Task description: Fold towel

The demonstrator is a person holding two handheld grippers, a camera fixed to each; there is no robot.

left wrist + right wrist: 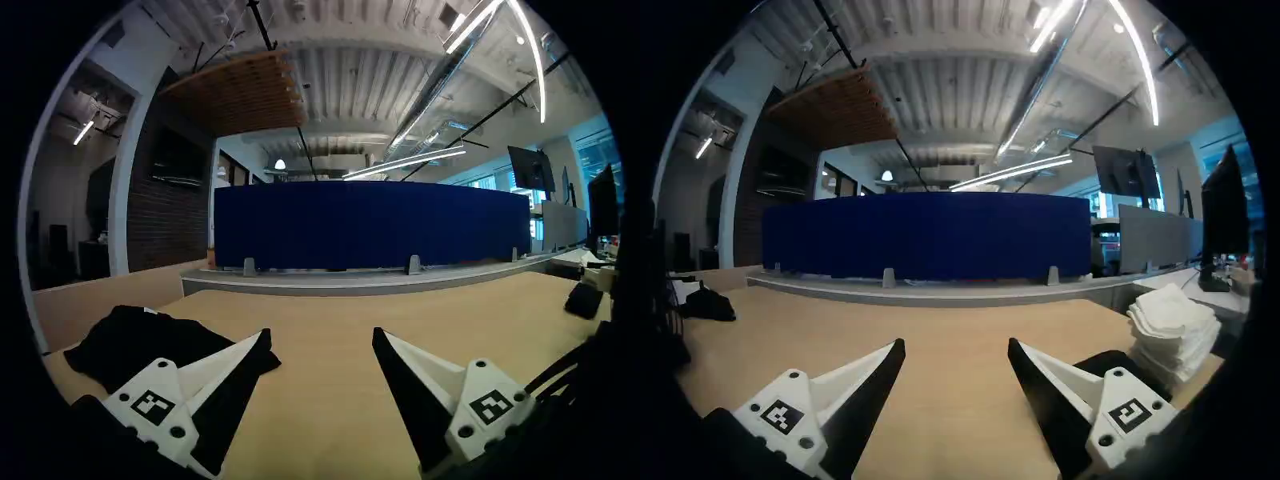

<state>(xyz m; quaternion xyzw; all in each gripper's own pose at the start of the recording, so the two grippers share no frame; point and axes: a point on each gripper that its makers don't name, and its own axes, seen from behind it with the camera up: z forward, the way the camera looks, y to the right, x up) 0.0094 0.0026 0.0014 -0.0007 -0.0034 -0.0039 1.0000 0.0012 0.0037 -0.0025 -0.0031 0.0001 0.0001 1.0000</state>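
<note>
Gaping wide and empty over the pale wooden bench [336,308], the left gripper [320,332] has a crumpled black towel [132,340] at its left finger; the right gripper [956,342], equally wide, has a stack of folded white towels [1172,324] to its right.

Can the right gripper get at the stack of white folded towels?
Probably yes: the right gripper is open, and the stack of white folded towels sits close on its right, with only a flat black cloth between.

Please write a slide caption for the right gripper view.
Open right tongs over a wooden table, white folded towels stacked nearby.
</note>
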